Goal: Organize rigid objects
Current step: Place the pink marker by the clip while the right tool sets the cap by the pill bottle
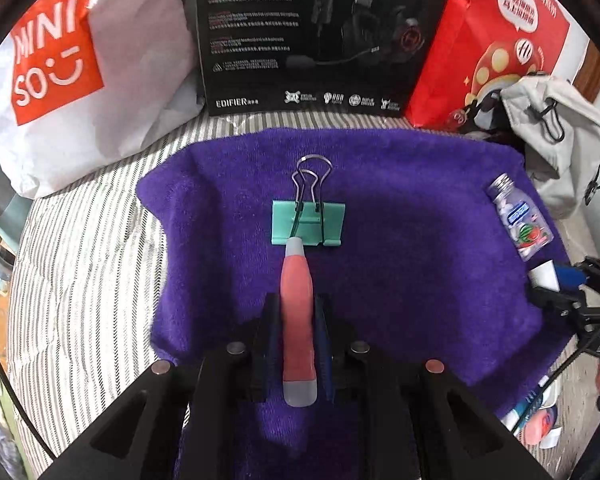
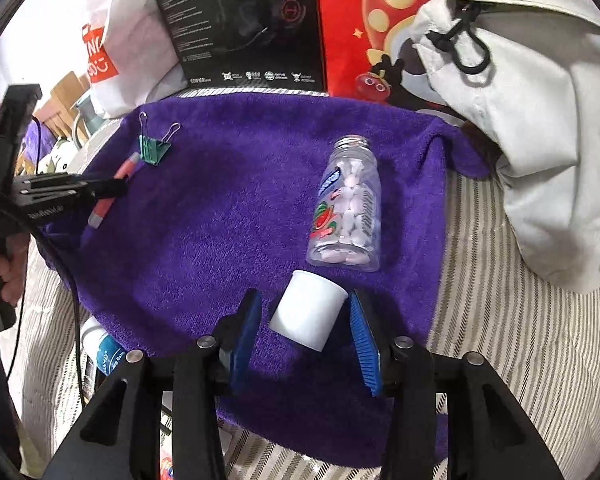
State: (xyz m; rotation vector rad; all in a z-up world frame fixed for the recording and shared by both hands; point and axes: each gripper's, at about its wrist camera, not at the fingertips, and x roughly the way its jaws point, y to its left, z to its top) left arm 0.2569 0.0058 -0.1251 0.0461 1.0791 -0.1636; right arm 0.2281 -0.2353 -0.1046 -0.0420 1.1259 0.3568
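My left gripper (image 1: pixel 298 306) is shut on a coral-red pen (image 1: pixel 298 312) with grey ends. The pen's tip touches a green binder clip (image 1: pixel 308 222) lying on the purple towel (image 1: pixel 420 200). In the right wrist view my right gripper (image 2: pixel 304 316) stands open over the towel (image 2: pixel 204 240), a white cap (image 2: pixel 308 310) lying between its blue pads (image 2: pixel 246 328). Just beyond the cap lies a clear uncapped candy bottle (image 2: pixel 348 208) on its side. That view also shows the left gripper (image 2: pixel 108 188) holding the pen (image 2: pixel 102 208) beside the clip (image 2: pixel 154 152).
A white Miniso bag (image 1: pixel 72 80), a black headset box (image 1: pixel 312 32) and a red bag (image 1: pixel 496 36) stand behind the towel. A pale fabric bag (image 2: pixel 532 128) lies at the right. A blue-labelled tube (image 2: pixel 106 354) rests off the towel's near edge on striped bedding (image 1: pixel 84 260).
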